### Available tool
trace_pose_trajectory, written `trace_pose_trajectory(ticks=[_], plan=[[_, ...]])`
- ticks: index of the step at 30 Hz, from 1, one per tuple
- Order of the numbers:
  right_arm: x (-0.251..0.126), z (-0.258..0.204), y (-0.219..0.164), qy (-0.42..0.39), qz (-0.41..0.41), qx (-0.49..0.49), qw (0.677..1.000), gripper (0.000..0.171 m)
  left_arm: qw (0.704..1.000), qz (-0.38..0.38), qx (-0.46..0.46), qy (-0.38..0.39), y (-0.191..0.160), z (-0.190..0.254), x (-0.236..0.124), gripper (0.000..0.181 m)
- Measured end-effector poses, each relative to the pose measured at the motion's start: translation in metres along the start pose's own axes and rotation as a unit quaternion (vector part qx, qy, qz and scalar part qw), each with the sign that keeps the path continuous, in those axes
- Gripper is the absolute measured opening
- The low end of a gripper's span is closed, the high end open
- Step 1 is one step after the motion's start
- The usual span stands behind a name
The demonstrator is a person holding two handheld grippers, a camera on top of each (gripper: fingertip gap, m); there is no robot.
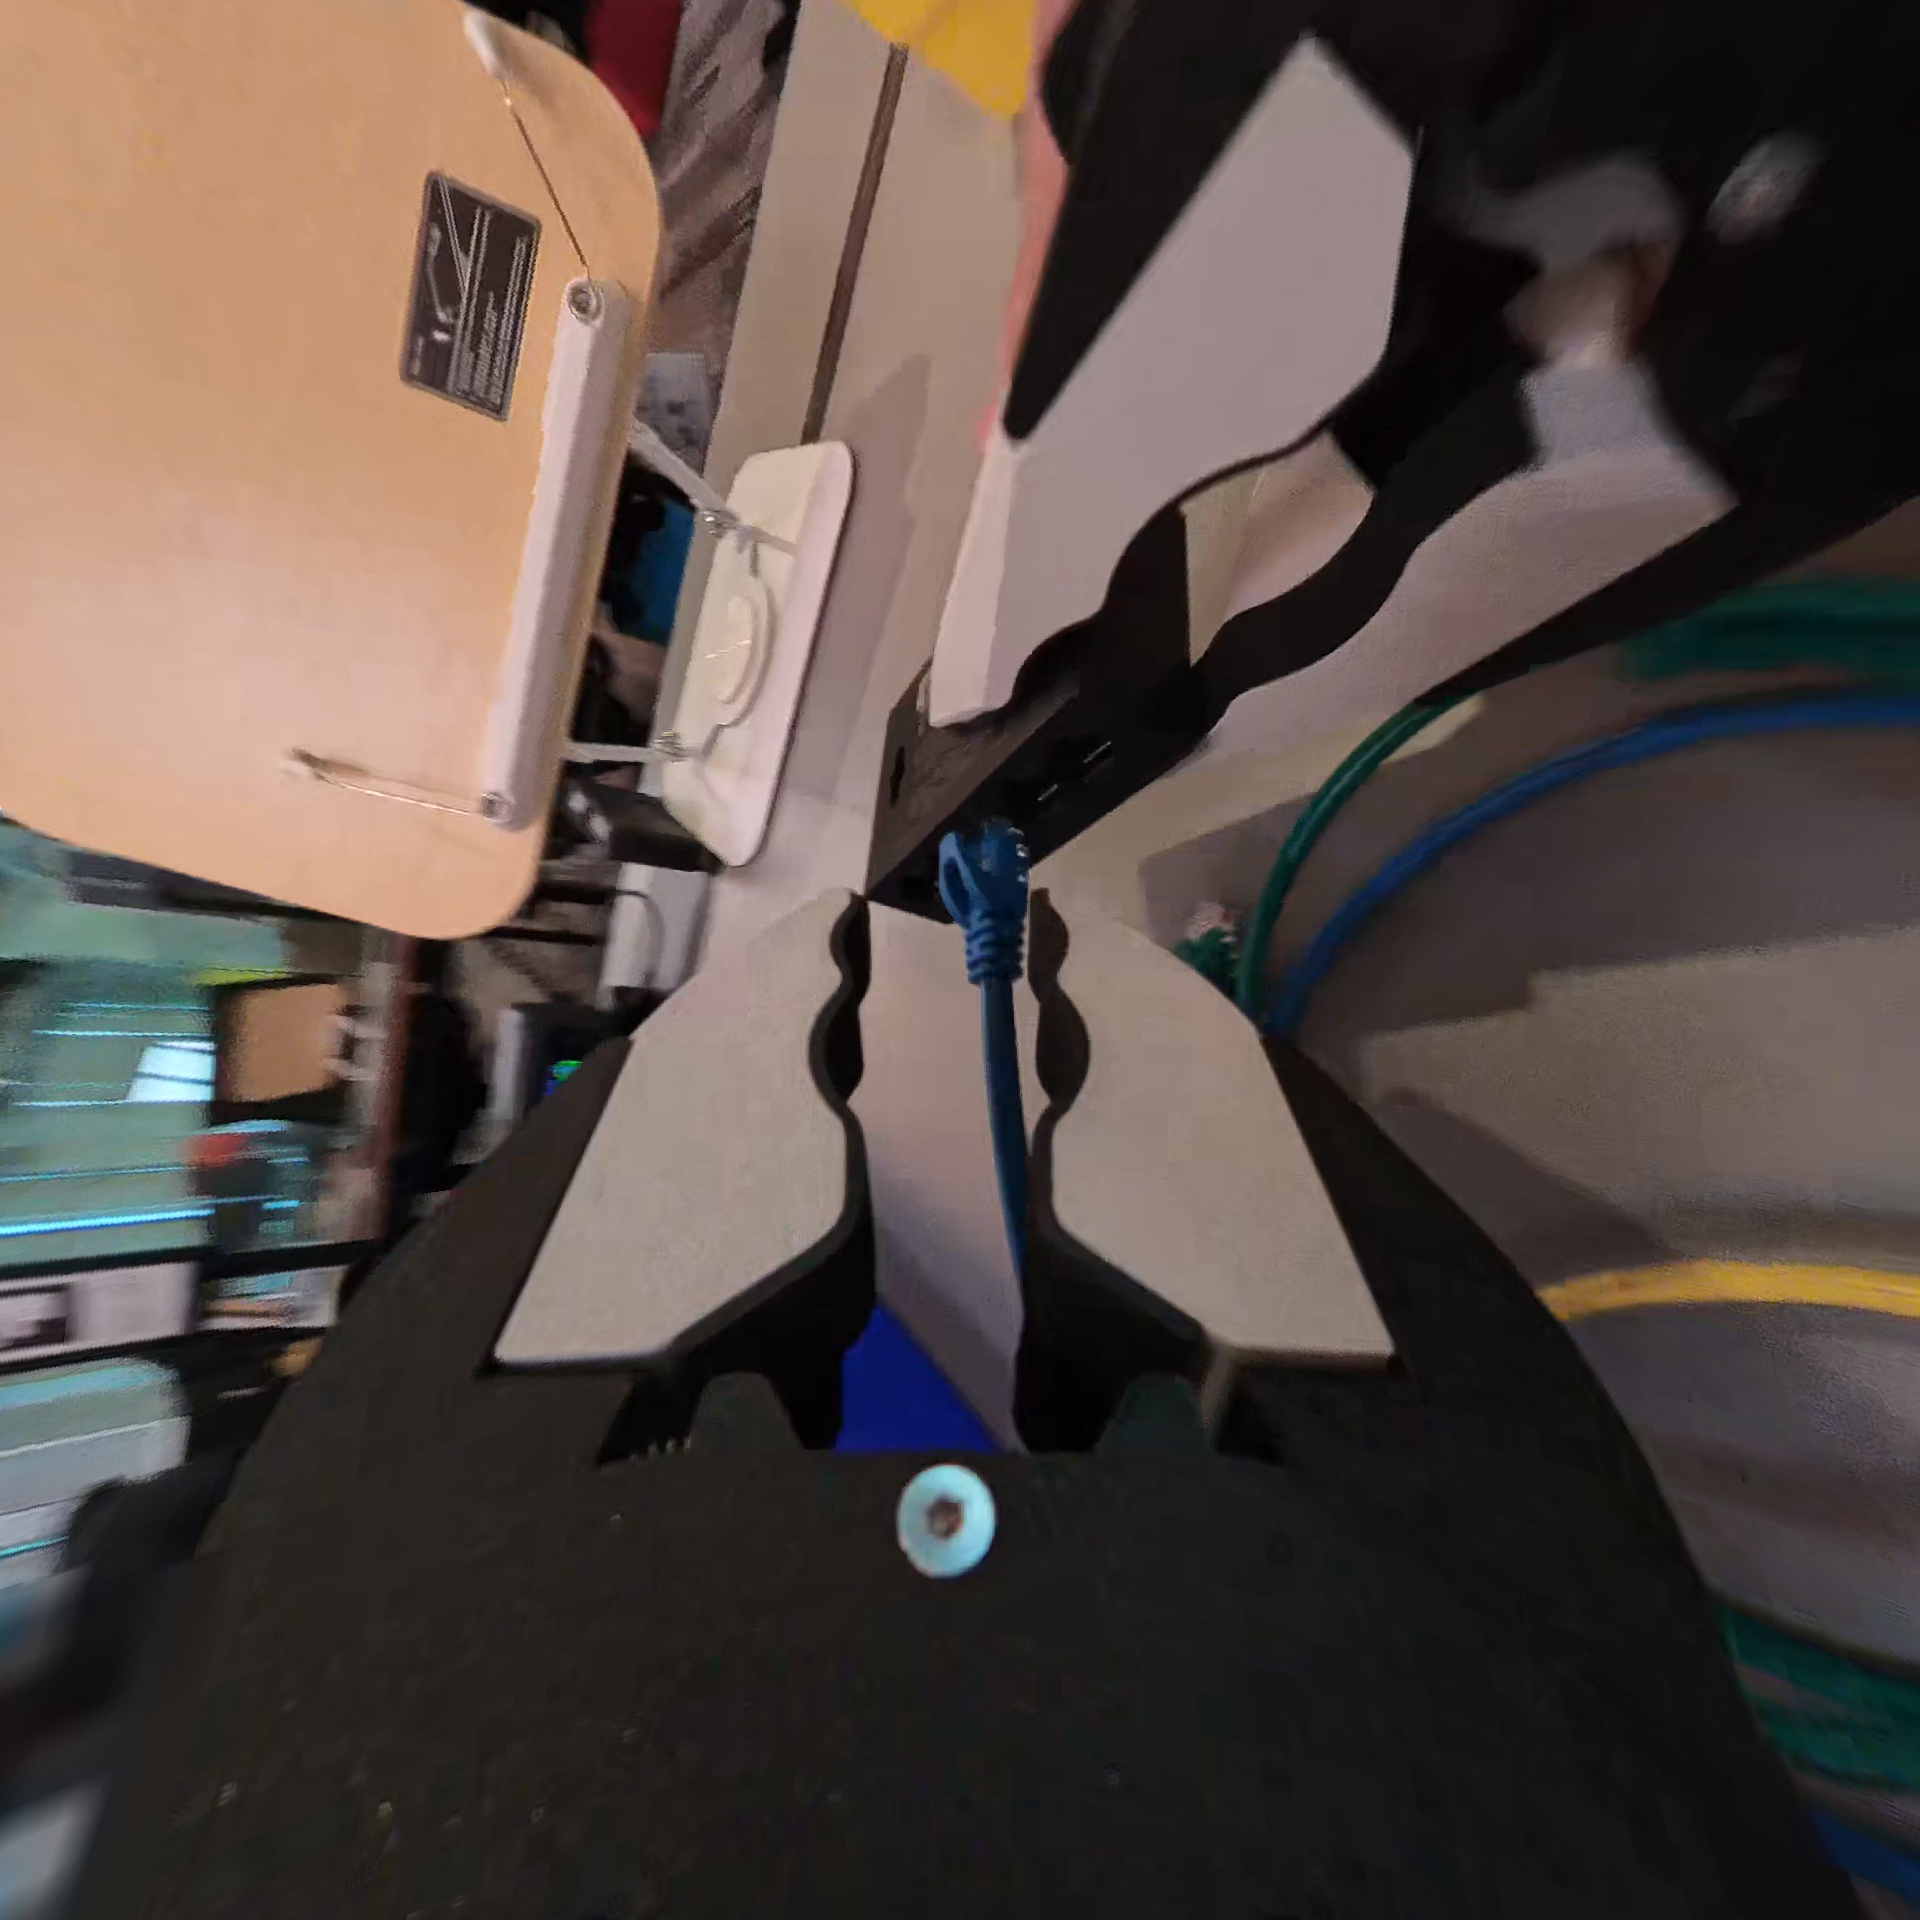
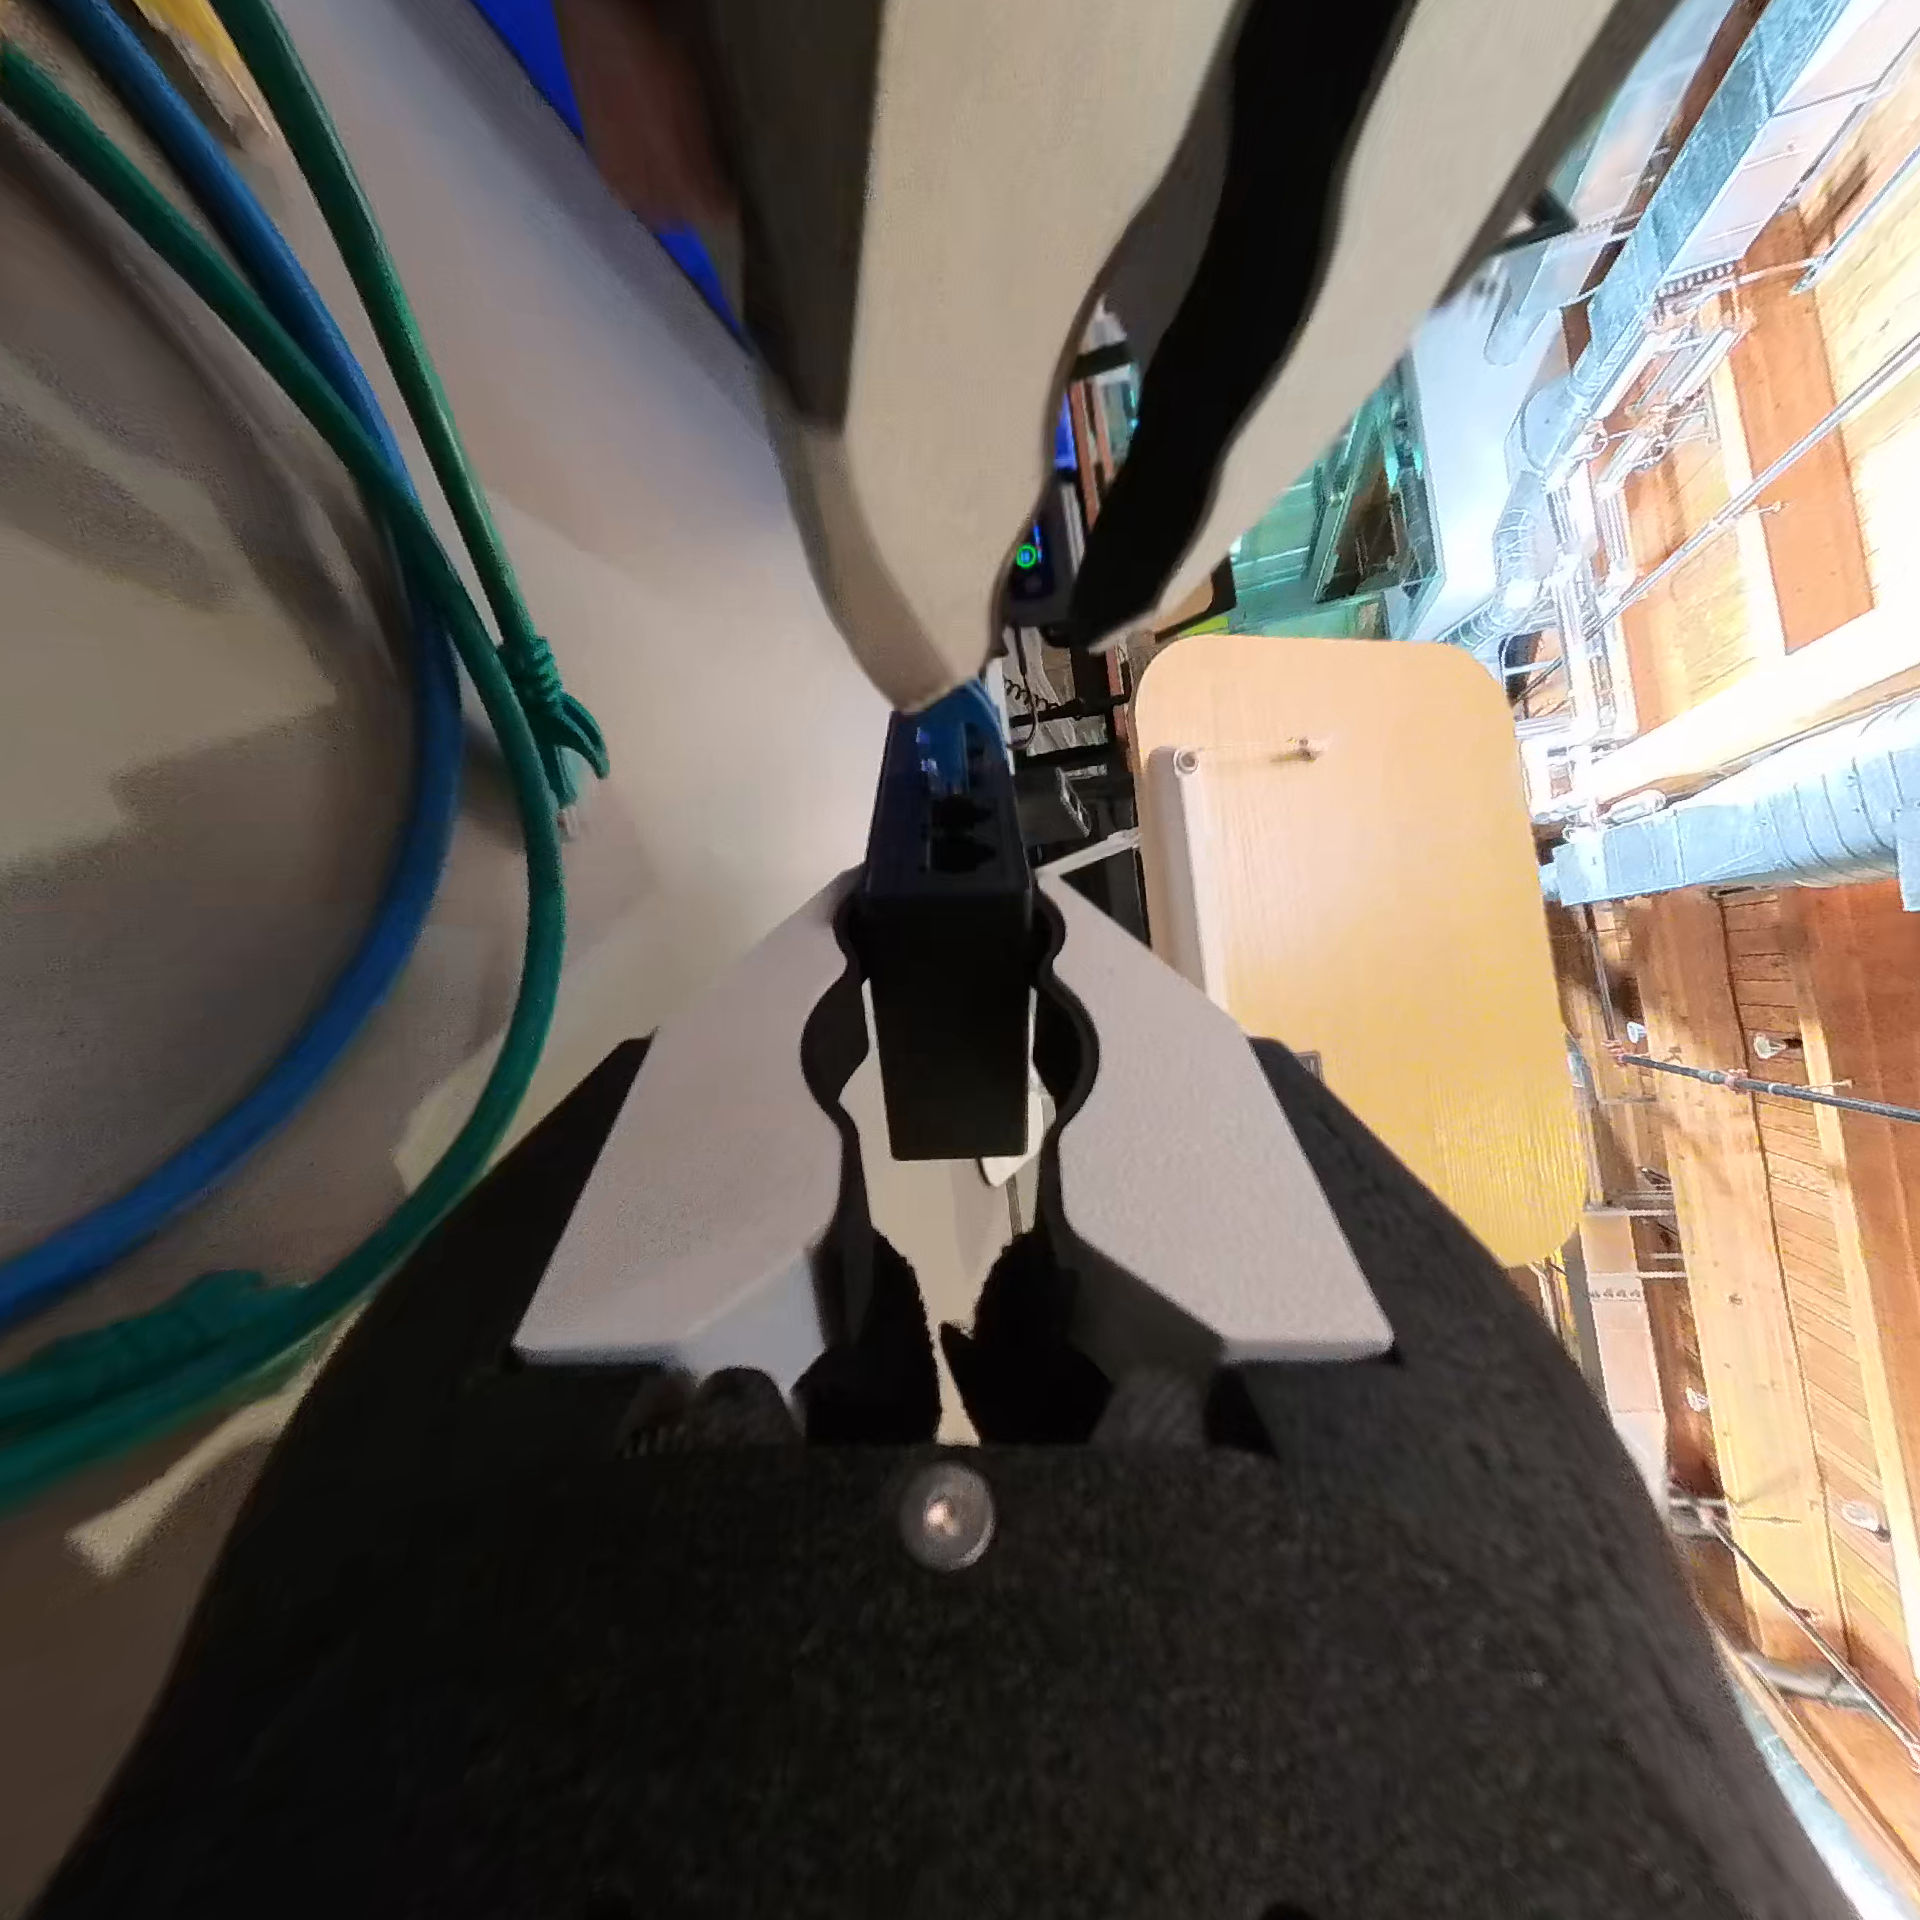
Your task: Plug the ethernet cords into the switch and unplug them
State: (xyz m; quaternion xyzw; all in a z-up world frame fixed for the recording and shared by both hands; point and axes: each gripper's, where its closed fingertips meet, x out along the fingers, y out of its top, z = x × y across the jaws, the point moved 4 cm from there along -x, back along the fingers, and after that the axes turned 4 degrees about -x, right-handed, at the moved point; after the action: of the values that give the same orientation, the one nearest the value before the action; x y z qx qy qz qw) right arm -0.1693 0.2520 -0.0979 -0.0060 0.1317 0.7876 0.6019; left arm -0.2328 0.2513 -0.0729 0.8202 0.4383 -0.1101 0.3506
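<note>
The black switch (image 2: 951,1018) is clamped between the fingers of my right gripper (image 2: 948,904), which is shut on its body. Its row of ports faces away from this gripper. In the left wrist view the switch (image 1: 966,769) is held by the right gripper (image 1: 1174,665) from above. A blue ethernet cord (image 1: 1003,1091) runs between the fingers of my left gripper (image 1: 945,914). Its plug (image 1: 982,862) sits in a port at the switch's end. The left jaws stand apart around the cord, which lies near the right finger. The blue plug also shows in the right wrist view (image 2: 961,727).
A green cord with a loose plug (image 2: 545,696) and a blue cord (image 2: 416,748) loop over the white table (image 2: 644,499). More green and blue loops (image 1: 1507,769) and a yellow cord (image 1: 1714,1283) lie to the right. A wooden chair (image 1: 312,468) stands beyond the table edge. My left and right fingertips are right by each other.
</note>
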Motion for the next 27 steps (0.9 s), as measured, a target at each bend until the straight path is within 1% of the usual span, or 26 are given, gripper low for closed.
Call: trace_pose_trajectory(ticks=[2, 5, 7, 16, 19, 21, 23, 27], plan=[[-0.001, -0.001, 0.001, 0.0, 0.006, 0.0, 1.0, 0.026, 0.998, -0.011, 0.054, 0.019, 0.001, 0.003, 0.007, 0.028], [-0.001, 0.0, -0.002, -0.007, 0.006, -0.004, 1.0, 0.026, 0.994, -0.005, 0.1, 0.03, 0.004, 0.007, 0.012, 0.021], [-0.001, 0.0, -0.003, -0.01, 0.006, -0.011, 1.0, 0.026, 0.993, -0.004, 0.112, 0.031, 0.004, 0.008, 0.014, 0.02], [0.0, -0.003, -0.003, -0.004, 0.012, -0.013, 1.0, 0.026, 0.995, 0.013, 0.102, 0.016, 0.003, 0.011, 0.02, 0.016], [0.0, 0.001, -0.003, -0.012, 0.011, -0.012, 1.0, 0.026, 0.996, 0.012, 0.081, 0.018, 0.005, 0.009, 0.02, 0.015], [-0.001, 0.001, -0.003, -0.015, 0.011, -0.008, 1.0, 0.026, 0.999, 0.007, 0.051, 0.009, 0.006, 0.007, 0.02, 0.014], [-0.002, 0.006, -0.004, -0.03, 0.011, -0.01, 0.999, 0.027, 0.999, 0.024, 0.026, 0.012, 0.008, 0.003, 0.019, 0.013], [-0.002, 0.004, -0.004, -0.033, 0.009, -0.019, 0.999, 0.026, 1.0, 0.017, 0.016, 0.009, 0.007, 0.005, 0.02, 0.012]])
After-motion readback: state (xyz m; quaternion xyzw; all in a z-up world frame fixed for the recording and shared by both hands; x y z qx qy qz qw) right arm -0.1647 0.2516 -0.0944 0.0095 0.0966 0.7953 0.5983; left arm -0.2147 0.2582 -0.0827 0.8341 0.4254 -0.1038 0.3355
